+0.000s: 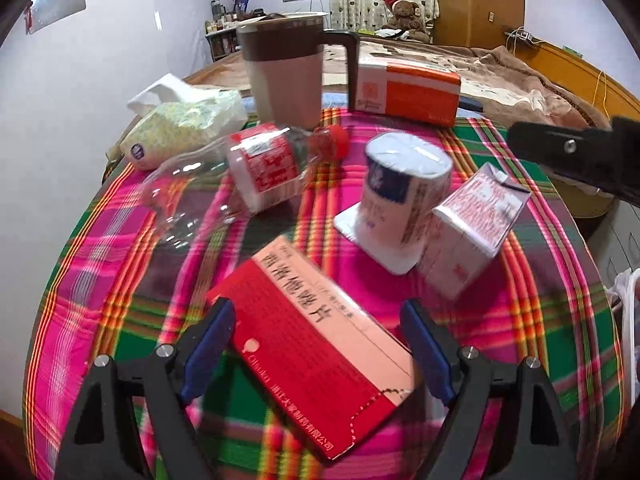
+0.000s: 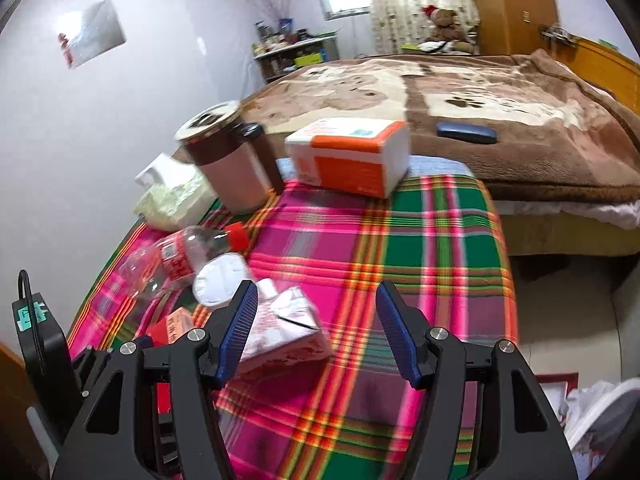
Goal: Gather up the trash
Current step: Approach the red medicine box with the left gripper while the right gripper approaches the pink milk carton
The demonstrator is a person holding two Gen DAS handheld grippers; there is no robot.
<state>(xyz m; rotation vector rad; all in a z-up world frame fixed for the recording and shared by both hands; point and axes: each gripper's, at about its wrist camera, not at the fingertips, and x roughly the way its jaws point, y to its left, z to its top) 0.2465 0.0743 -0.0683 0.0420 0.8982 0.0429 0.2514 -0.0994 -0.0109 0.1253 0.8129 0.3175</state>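
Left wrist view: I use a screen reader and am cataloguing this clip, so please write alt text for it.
The open left gripper straddles a red and pink box lying flat on a plaid tablecloth. Beyond it lie a clear bottle, a white cup, a small carton, a mug and an orange box.

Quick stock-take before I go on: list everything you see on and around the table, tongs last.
plaid cloth: one, pink, green and orange, covering the table
red box: one, red and pink, flat, between the left tongs' fingers
small carton: one, white with red print, tilted, beside the white cup
white cup: one, white and blue, mid-table
plastic bottle: one, clear, red cap, lying down
mug: one, brown and pink, far edge
orange box: one, orange and white, far edge
tissue pack: one, pale green, far left
bed blanket: one, brown, behind the table
left tongs: one, black with blue pads, open
right tongs: one, same colours, open
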